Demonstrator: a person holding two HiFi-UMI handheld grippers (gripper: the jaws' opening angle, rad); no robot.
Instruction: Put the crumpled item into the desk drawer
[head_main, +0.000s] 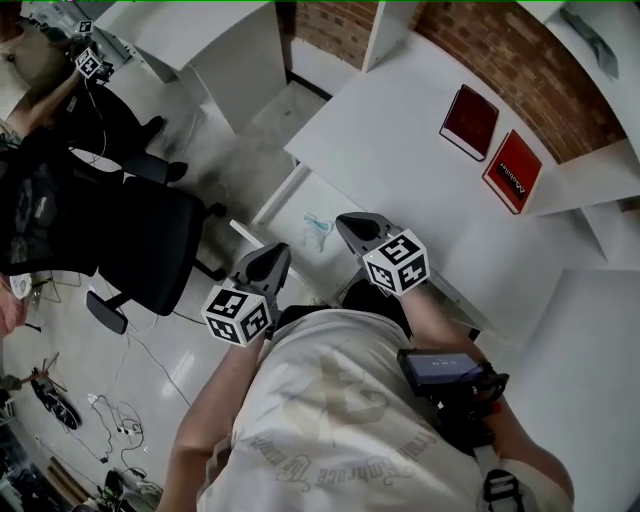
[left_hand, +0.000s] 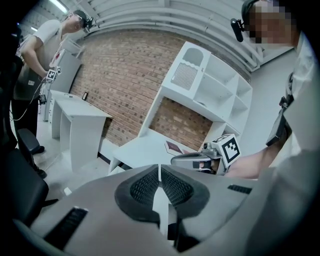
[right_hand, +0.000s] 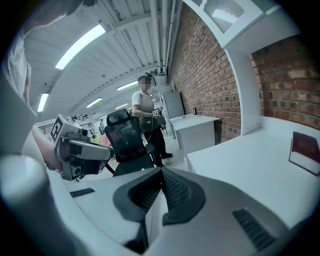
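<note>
While both my grippers hang close in front of my chest, neither one carries anything. My left gripper (head_main: 272, 256) has its ribbed pads pressed flat together, with only a hairline seam between them and nothing in it. Just right of it and a little farther from me, the small crumpled pale-blue, see-through item (head_main: 316, 228) lies on the floor of the pulled-out white drawer (head_main: 300, 200) at the edge of the white desk (head_main: 400, 130). Its long axis seems to run away from me, along the drawer's pull, though it is too small to be sure. My right gripper (head_main: 352, 226) is likewise closed tight and empty. In the head view its tip sits just beside the item, nearer than the left tip. I judge the item is already in the drawer, so the coming move is a push on the drawer front, low between my two tips.
</note>
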